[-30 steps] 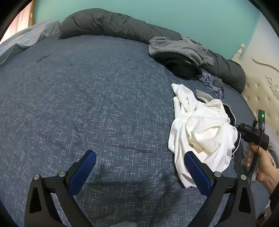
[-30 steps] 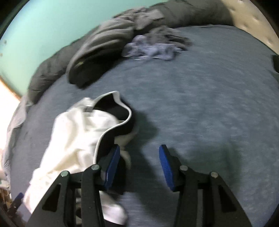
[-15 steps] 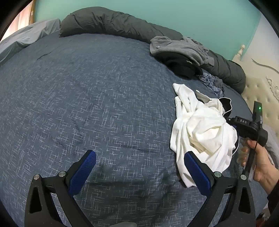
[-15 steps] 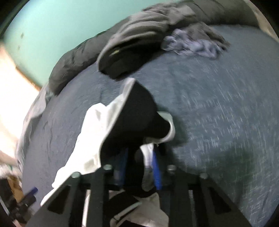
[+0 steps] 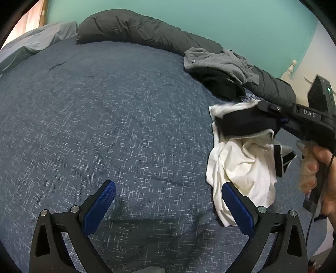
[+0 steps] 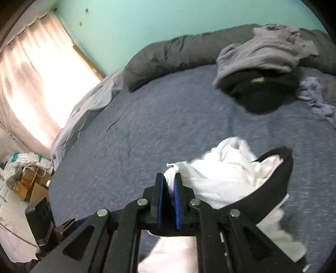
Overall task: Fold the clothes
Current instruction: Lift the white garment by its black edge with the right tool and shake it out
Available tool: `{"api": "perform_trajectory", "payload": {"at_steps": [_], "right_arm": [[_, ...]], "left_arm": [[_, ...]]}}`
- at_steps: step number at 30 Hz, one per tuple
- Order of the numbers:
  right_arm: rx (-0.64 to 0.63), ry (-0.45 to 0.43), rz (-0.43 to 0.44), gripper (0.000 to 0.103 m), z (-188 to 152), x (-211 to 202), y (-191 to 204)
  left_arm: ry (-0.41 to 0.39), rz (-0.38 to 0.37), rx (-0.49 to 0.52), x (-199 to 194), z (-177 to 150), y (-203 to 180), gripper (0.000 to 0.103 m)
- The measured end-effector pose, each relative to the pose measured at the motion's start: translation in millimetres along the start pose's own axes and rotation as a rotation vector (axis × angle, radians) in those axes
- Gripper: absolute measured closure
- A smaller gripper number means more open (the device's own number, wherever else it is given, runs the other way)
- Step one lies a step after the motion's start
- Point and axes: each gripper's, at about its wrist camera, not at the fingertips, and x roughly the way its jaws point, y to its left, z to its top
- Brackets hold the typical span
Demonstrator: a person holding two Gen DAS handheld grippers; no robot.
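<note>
Currently: left gripper (image 5: 168, 206), black frame with blue textured pads, jaws spread wide, nothing between them, hovering over the dark blue crosshatch bedspread (image 5: 105, 126). Right pad overlapping the low edge of the crumpled white garment with black collar trim (image 5: 241, 168) in view; contact unclear.

Right gripper (image 6: 168, 189), same black-and-blue build, jaws just closed down to a narrow gap, clamped on a fold of that white garment (image 6: 220, 178). Garment bunched, black-lined edge raised off the bedspread at the gripper; rest trailing down onto the bed's right side. From the left wrist view: right gripper (image 5: 278, 122) up at right, held by a hand (image 5: 315, 168) on the grip, black fabric draped at its tip.

Farther back: grey sweatshirt (image 5: 218, 61) heaped on a black garment (image 5: 220, 82), small pale blue-grey cloth (image 6: 315, 96) just beside them. Behind that, rolled dark grey duvet (image 5: 136, 29) along the far edge, against the teal wall (image 5: 231, 19). Curtained bright window (image 6: 37, 79) at far left in the right wrist view.
</note>
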Motion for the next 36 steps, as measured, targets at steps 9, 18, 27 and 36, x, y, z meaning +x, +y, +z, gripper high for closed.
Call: {"api": "perform_trajectory", "payload": {"at_steps": [9,18,27,36], "right_arm": [[0.067,-0.109,-0.109,0.084,7,-45,-36],[0.033,-0.022,-0.278,0.081,-28,-40,-57],[0.15,-0.112,-0.295,0.059,-50,-61,-75],[0.521,-0.127,-0.186,0.048,-67,-70,-124]], "left_arm": [[0.012,-0.026,-0.028,3,-1,4,0.0],[0.015,-0.026,-0.014,3,-2,-2,0.0],[0.019,-0.031,-0.009,4,-2,-3,0.0],[0.014,-0.03,-0.012,0,-1,-2,0.0]]}}
